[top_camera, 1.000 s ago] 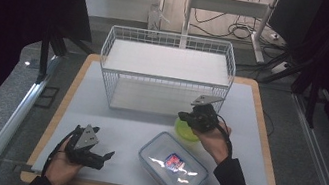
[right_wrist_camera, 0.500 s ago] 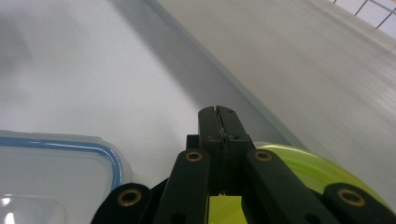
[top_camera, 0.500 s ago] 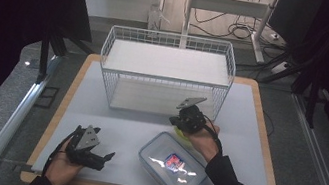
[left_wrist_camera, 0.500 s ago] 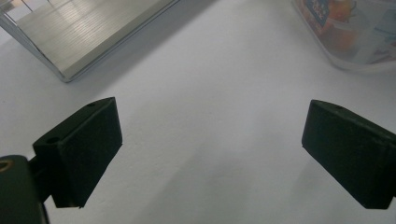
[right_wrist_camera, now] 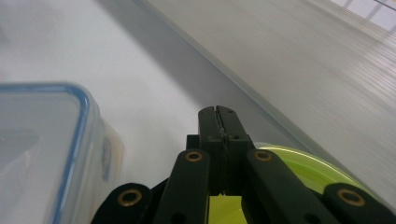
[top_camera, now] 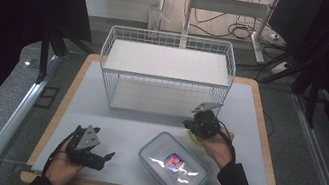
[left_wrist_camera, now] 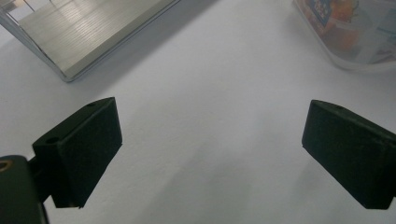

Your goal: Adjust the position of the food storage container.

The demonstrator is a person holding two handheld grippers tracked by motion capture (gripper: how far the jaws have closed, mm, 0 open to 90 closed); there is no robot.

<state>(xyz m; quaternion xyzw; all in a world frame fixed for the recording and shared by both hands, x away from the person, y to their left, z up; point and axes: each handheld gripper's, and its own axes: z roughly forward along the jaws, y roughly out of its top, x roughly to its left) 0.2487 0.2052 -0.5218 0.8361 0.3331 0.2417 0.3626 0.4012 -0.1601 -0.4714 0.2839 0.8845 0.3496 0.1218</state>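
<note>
My right gripper [right_wrist_camera: 219, 116] has its jaws clenched on the green plate [right_wrist_camera: 299, 163] beside the box [top_camera: 173, 165], near the basket [top_camera: 166, 72]. Thin rim grip, so I figure it could slip out. Left gripper [left_wrist_camera: 210, 154] sits released over the counter [left_wrist_camera: 210, 84].

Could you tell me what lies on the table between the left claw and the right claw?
In the high view, the clear lidded box lies between the left claw and the right claw, which is shut on a green plate.
</note>
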